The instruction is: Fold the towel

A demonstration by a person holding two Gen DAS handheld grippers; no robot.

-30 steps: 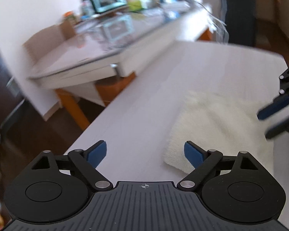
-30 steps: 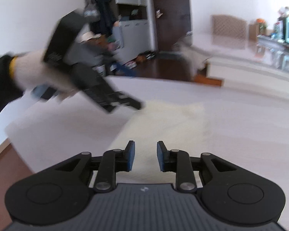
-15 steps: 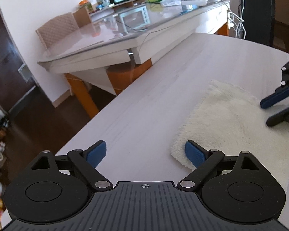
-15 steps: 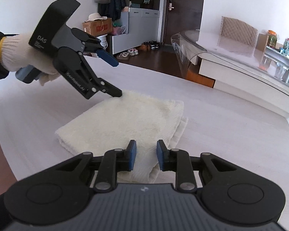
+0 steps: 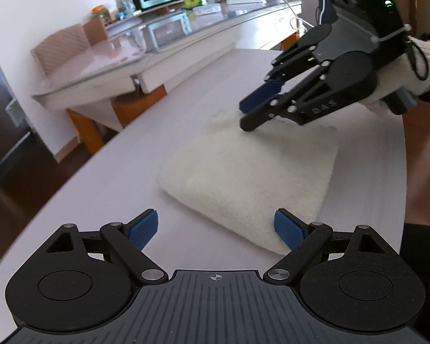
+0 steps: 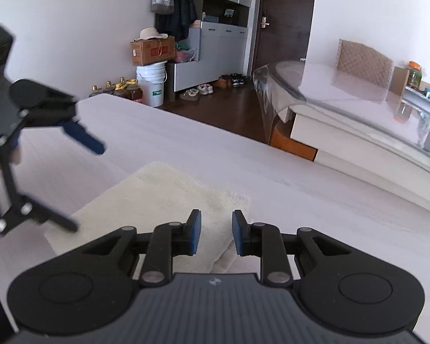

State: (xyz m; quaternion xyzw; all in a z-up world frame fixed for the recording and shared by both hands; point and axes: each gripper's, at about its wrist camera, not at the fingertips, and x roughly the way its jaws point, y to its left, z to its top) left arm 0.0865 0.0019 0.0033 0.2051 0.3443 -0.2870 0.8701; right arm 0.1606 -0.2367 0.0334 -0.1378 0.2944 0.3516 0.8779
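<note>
Both tools are matte black plastic with silver pivot screws and ribbed grey bodies. The left gripper carries blue ribbed pads on its fingers. The right gripper, at the upper right of the left wrist view, bears raised letters, a green light and a white zip tie. The right hand wears a white knit glove with a yellow-trimmed cuff and a dark sleeve.

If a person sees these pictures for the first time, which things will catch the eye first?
First is the cream towel, folded into a thick pad in the middle of the pale table. Next is the right gripper, held in a white-gloved hand, its narrow-set tips above the towel's far edge. The left gripper stands wide open at the towel's near edge, holding nothing.
</note>
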